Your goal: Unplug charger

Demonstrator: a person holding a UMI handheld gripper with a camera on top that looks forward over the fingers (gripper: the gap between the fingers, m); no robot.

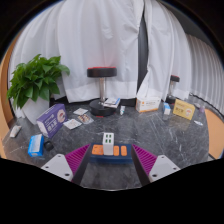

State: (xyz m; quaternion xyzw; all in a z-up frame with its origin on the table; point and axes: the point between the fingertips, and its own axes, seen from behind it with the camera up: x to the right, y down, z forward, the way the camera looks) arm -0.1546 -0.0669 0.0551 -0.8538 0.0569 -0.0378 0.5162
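A blue power strip (109,155) with orange sockets lies on the grey table (150,135), just ahead of my gripper (110,160) and in line with the gap between the fingers. A small white charger (108,141) stands plugged into its middle. My two fingers with magenta pads (72,158) stand wide apart, one at each side of the strip, touching nothing. The gripper is open.
A potted green plant (38,78) stands far left. A purple box (50,118) and a blue item (36,145) lie left. A stool (101,72), an orange-white box (149,103) and a yellow box (183,109) sit beyond, before white curtains (100,35).
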